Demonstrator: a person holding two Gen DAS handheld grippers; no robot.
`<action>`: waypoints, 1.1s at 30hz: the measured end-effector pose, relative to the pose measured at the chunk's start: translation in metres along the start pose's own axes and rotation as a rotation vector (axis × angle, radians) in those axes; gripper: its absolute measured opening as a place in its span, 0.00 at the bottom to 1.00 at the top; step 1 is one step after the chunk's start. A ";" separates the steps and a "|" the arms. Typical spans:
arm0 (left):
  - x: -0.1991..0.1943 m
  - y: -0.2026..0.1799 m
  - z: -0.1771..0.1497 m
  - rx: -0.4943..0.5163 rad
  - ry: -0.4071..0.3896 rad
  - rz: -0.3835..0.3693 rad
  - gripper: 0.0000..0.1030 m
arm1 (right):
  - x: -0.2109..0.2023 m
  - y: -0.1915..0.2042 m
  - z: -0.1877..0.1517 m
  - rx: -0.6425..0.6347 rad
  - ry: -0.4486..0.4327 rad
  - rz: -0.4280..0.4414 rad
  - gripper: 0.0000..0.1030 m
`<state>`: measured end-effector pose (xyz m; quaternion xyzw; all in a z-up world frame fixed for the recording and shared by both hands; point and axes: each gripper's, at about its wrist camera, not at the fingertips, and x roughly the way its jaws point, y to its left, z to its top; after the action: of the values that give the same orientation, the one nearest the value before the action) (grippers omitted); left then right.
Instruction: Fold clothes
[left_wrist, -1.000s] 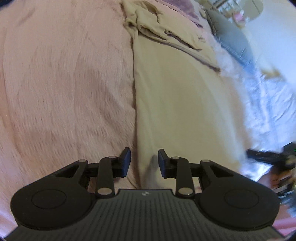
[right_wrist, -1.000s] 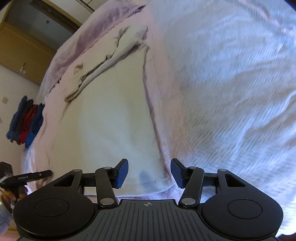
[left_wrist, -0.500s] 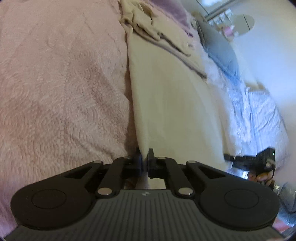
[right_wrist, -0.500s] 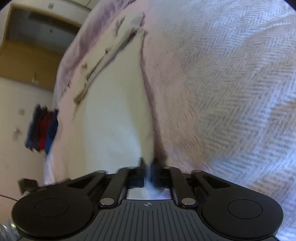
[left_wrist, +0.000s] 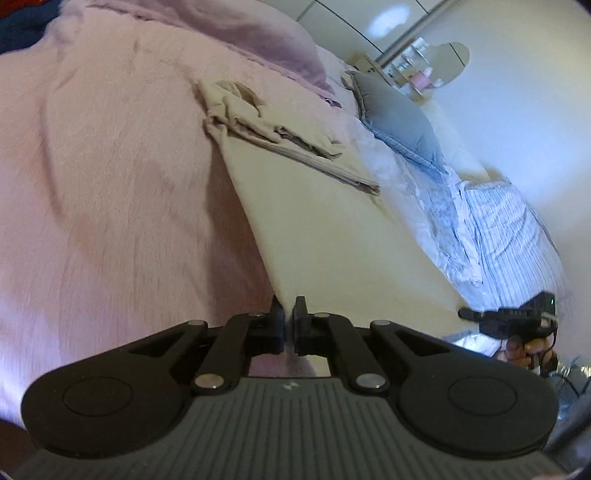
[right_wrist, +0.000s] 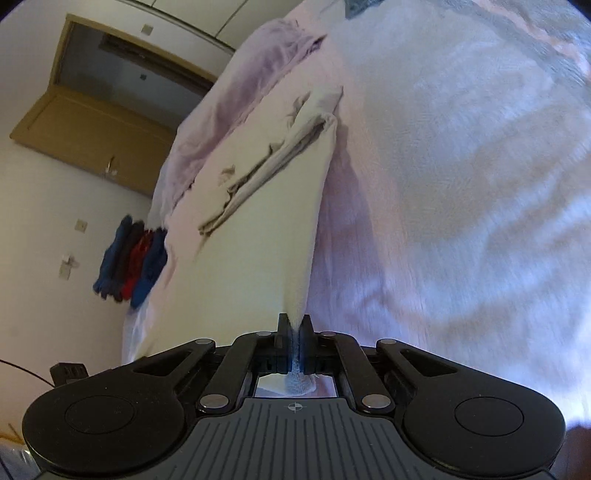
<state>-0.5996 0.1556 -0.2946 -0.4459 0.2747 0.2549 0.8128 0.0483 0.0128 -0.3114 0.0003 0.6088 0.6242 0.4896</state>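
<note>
A cream garment (left_wrist: 332, 236) lies stretched along the pink bedspread (left_wrist: 110, 192), its far end bunched into folds (left_wrist: 266, 125). My left gripper (left_wrist: 289, 314) is shut on the garment's near left corner, which rises off the bed. In the right wrist view the same cream garment (right_wrist: 266, 229) runs away from me, and my right gripper (right_wrist: 294, 325) is shut on its near right corner, the cloth pinched between the pads and lifted taut. The other gripper (left_wrist: 517, 317), held by a hand, shows at the right edge of the left wrist view.
A grey pillow (left_wrist: 399, 114) and a striped blue-white cover (left_wrist: 509, 229) lie to the right on the bed. A purple blanket (right_wrist: 236, 96) lies at the far end. Blue and red clothes (right_wrist: 129, 266) hang by the wall, near a wooden door (right_wrist: 92, 125).
Both grippers were open over the garment's near hem one second ago; they closed on its two corners and have since lifted them, pulling the cloth taut.
</note>
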 end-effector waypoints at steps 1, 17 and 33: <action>-0.008 -0.004 -0.009 -0.010 0.000 0.003 0.02 | -0.007 0.000 -0.009 0.012 0.014 0.002 0.01; -0.042 -0.012 -0.007 -0.267 -0.091 -0.034 0.02 | -0.039 0.023 0.001 0.174 0.137 -0.027 0.02; 0.120 0.052 0.201 -0.282 -0.047 -0.075 0.20 | 0.103 0.036 0.212 0.378 -0.209 -0.192 0.46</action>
<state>-0.5033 0.3749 -0.3152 -0.5595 0.2002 0.2706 0.7574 0.0990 0.2445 -0.2907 0.0987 0.6583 0.4462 0.5982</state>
